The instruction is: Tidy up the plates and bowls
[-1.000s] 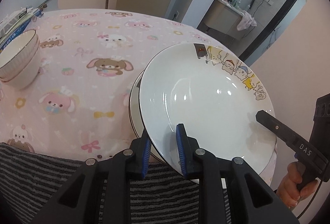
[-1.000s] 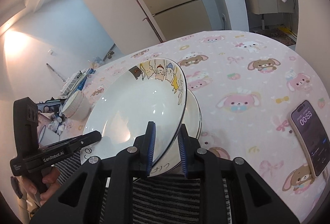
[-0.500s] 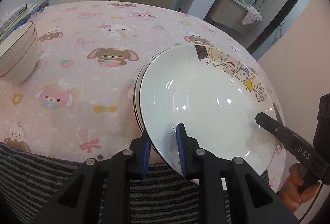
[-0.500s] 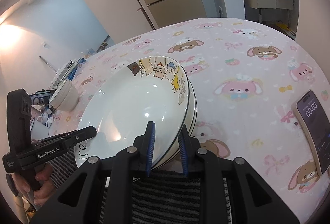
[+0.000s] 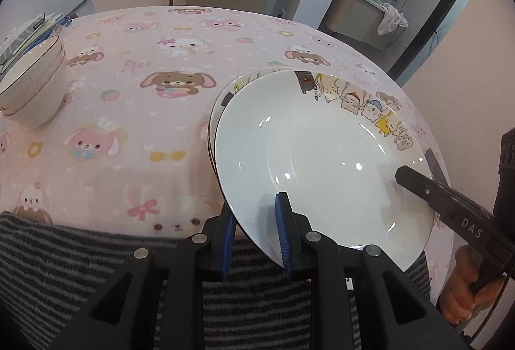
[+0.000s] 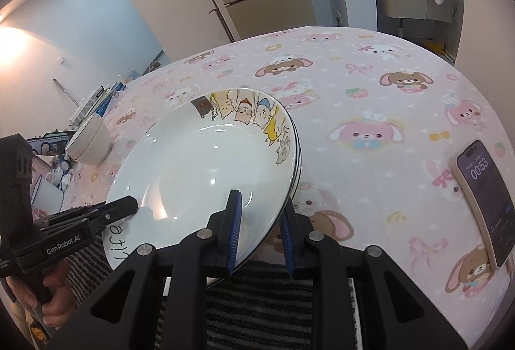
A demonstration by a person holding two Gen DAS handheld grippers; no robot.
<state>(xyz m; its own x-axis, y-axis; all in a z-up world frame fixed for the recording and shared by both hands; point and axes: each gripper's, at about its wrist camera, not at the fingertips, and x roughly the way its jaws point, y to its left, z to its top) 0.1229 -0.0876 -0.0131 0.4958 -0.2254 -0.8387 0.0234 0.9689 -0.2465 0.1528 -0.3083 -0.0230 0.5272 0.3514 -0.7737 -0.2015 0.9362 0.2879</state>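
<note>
Fingers of your left gripper [image 5: 256, 232] are narrowed onto the near rim of the top plate [image 5: 318, 153], blue pads either side of it. Left view: the plate sits tilted over the plate stack [image 5: 216, 115] at the desk's [image 5: 161, 137] near edge, and your right gripper [image 5: 450, 208] comes in from the right, one finger lying on the plate's inner face. Stacked bowls [image 5: 30, 86] stand well apart at far left.

Right view: your right gripper's [image 6: 259, 229] fingers pinch the same plate's [image 6: 199, 169] rim, with the left gripper [image 6: 93, 218] reaching in from the left. Only this view shows a phone [image 6: 486, 202] lying on the desk to the right.

My guess is that the risk is letting go unevenly: glazed rim, thin grip, so one side freed first could let the plate slide off the stack toward the near edge or clack down hard.
</note>
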